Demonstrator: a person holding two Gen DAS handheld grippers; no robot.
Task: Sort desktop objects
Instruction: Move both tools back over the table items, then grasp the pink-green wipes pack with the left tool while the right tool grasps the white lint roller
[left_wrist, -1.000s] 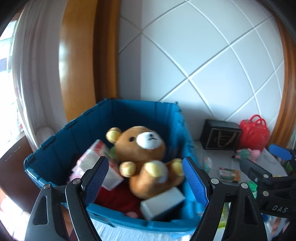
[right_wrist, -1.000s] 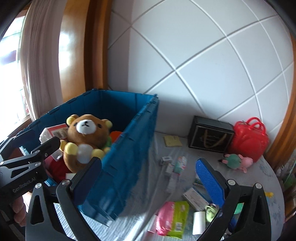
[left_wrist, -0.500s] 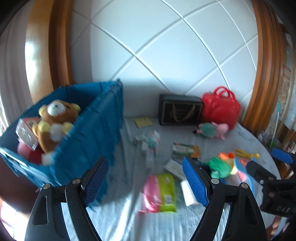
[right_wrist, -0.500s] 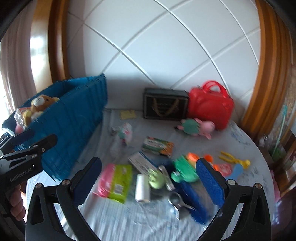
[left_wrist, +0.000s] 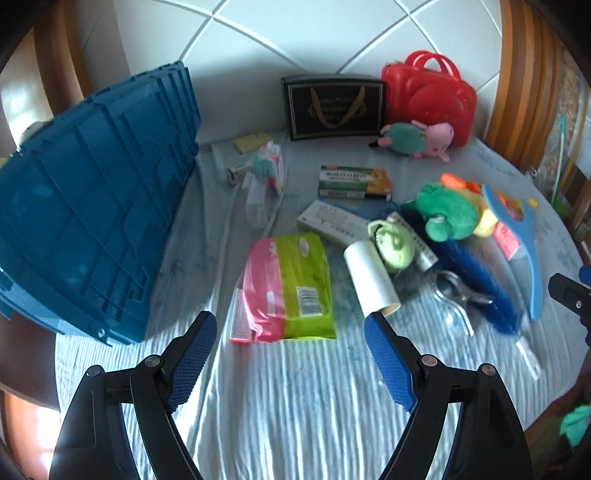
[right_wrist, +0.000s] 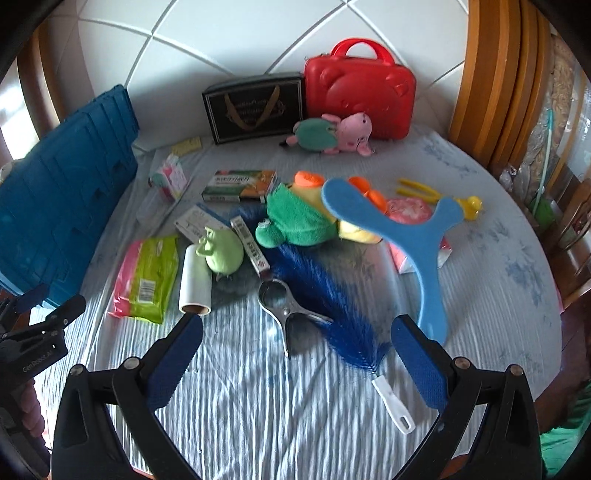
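Crate (left_wrist: 92, 199) at frame left, wipes pack (left_wrist: 291, 284) centre beside roll (left_wrist: 371, 277), case (left_wrist: 428, 96) and box (left_wrist: 334, 107) top, on surface (left_wrist: 295, 387).

- The left gripper (left_wrist: 286, 338), its jaws spread and empty, has been swung away from the blue plastic crate (left_wrist: 92, 195) and is now aimed down at the pink-and-green wipes packet (left_wrist: 288, 284) right of that crate.
- The right gripper (right_wrist: 297, 345), likewise spread, has been turned from the crate to above the metal clip (right_wrist: 284, 299).
- The crate's interior has been lost from both views.
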